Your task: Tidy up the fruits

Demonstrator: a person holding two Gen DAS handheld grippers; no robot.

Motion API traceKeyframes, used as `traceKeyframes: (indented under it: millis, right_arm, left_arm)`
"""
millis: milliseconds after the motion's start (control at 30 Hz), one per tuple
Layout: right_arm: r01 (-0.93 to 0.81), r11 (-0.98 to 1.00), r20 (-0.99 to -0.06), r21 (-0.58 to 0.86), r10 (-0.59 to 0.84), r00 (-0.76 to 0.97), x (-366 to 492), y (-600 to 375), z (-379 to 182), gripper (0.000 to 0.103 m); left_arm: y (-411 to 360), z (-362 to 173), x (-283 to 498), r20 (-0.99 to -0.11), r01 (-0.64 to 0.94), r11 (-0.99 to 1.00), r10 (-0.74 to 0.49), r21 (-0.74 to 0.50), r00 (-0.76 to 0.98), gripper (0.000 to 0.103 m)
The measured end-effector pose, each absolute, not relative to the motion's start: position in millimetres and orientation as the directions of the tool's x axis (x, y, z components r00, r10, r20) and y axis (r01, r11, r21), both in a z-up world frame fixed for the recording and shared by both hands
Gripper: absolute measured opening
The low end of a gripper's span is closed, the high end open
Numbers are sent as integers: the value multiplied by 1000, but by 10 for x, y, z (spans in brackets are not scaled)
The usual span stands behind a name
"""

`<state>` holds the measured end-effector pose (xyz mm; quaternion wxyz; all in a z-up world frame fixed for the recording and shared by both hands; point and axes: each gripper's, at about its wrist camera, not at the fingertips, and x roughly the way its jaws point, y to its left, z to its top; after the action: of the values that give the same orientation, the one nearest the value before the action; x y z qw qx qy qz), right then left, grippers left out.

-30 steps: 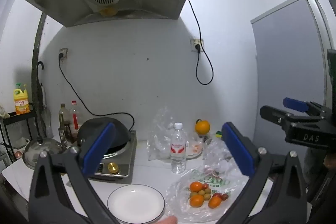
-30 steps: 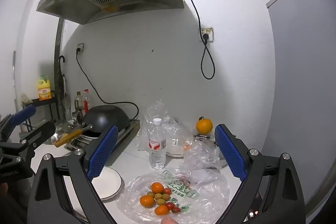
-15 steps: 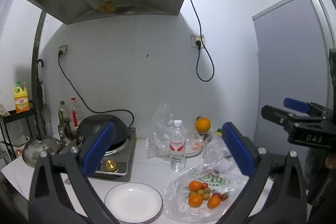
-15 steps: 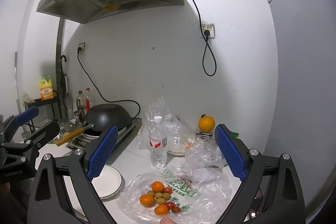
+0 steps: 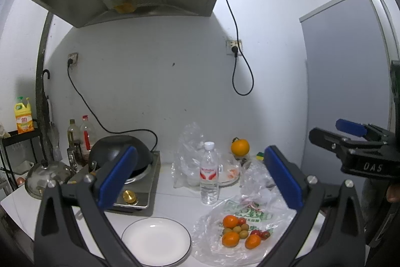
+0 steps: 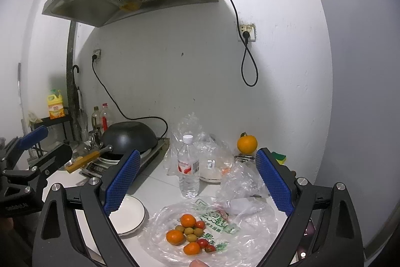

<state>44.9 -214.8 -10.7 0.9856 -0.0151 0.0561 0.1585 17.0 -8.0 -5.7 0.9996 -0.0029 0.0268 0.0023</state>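
Left wrist view: my left gripper (image 5: 200,182) hovers above the surface, fingers wide apart, nothing between them; my right gripper (image 6: 197,182) likewise, empty. Fruits (image 5: 240,232), small oranges, cherry tomatoes and greenish ones, lie heaped on the plastic bag (image 5: 250,252) near the front edge. White plate (image 5: 156,240) just beside it is bare. Judgement: sorting not yet begun; every piece remains to move.

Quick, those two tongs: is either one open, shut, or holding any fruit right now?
Left tongs: open, holding nothing, above the white plate.
Right tongs: open, holding nothing, above the fruit on the plastic bag.
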Motion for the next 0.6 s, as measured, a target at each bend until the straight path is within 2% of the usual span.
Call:
traceKeyframes:
  millis: [600]
  right_arm:
    - [-313, 949, -118, -14, 310, 943, 491, -2169, -122, 95]
  left_arm:
    - [-95, -38, 202, -58, -10, 1000, 9, -11, 998, 103]
